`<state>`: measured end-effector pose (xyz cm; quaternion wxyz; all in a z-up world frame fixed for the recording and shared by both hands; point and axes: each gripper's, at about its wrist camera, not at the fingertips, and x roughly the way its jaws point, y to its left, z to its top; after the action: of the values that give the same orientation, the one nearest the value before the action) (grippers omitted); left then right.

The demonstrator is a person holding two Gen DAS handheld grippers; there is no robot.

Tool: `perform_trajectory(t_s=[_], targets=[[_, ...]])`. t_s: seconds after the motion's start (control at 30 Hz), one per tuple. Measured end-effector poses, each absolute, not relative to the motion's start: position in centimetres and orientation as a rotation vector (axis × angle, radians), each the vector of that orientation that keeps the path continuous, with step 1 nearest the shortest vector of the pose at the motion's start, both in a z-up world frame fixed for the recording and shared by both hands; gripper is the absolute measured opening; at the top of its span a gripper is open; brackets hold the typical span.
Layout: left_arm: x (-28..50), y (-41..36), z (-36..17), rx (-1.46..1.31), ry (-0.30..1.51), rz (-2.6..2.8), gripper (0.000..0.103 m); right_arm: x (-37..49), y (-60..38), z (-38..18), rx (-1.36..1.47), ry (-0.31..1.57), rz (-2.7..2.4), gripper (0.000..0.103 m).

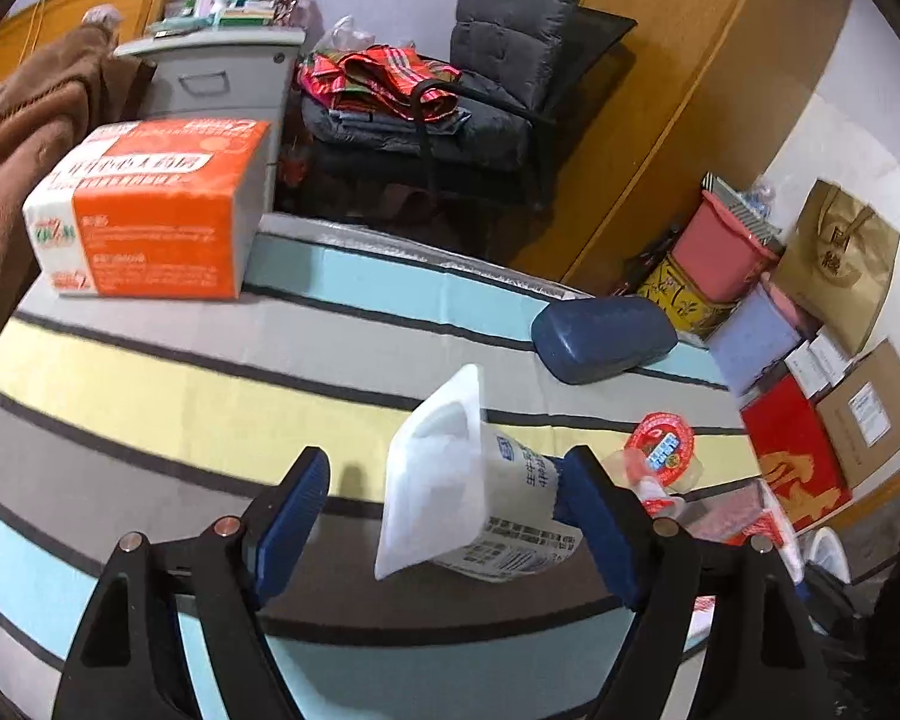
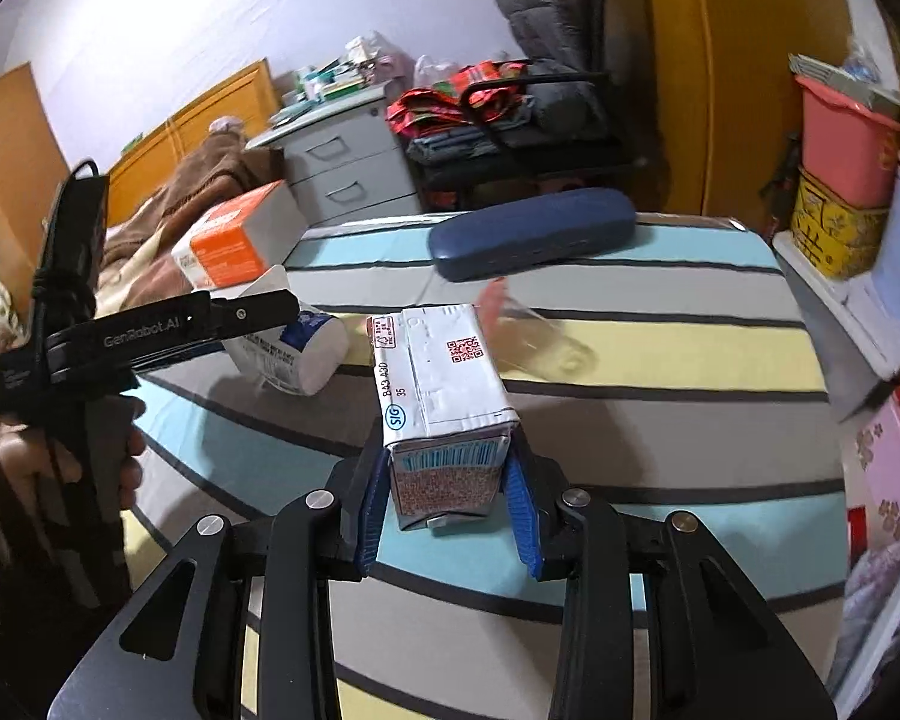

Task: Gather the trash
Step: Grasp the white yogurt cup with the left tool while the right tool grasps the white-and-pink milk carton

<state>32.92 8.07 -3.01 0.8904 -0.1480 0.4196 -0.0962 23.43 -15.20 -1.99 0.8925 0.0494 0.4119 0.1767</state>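
On my left wrist view, the left gripper (image 1: pixel 444 510) has its jaws spread wide around a white yogurt cup (image 1: pixel 474 498) that lies tipped on its side on the striped mat (image 1: pixel 180 396). The right blue pad touches the cup's label side; the left pad stands clear of it. Just beyond the right finger I see a small clear jelly cup (image 1: pixel 660 456) with a red lid. A dark blue glasses case (image 1: pixel 603 336) lies farther back, and an orange and white tissue box (image 1: pixel 150 210) sits at the mat's far left corner.

On my right wrist view, the right gripper (image 2: pixel 450 510) is clamped on a small drink carton (image 2: pixel 444 402), both blue pads pressed to its sides, the carton held over the mat. The left gripper (image 2: pixel 258 312) appears at left, reaching to the yogurt cup (image 2: pixel 294 354). A clear plastic cup (image 2: pixel 534 336) lies blurred past the carton, with the glasses case (image 2: pixel 534 234) behind it.
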Motion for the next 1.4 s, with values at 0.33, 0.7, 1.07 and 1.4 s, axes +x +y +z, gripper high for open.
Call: perform_trajectory(t_s=[0.33,0.7,1.07,1.4], targets=[[33.5,7.0,-3.7,-0.370,0.910,-0.236,0.082,22.7,-16.2,-1.8,0.112,0.845,0.313,0.036],[32.8,5.9,-3.6,-0.394,0.902,-0.248,0.057,21.7,-16.5,-1.7,0.124,0.821,0.289,0.036],[29.1,6.0,-1.1,-0.319,0.836,-0.230,0.055,20.1,-16.8,-0.8,0.143,0.794,0.278,0.036],[29.1,6.1,-1.6,-0.321,0.811,-0.154,0.068,19.1,-16.4,-0.2,0.149,0.772,0.298,0.036]])
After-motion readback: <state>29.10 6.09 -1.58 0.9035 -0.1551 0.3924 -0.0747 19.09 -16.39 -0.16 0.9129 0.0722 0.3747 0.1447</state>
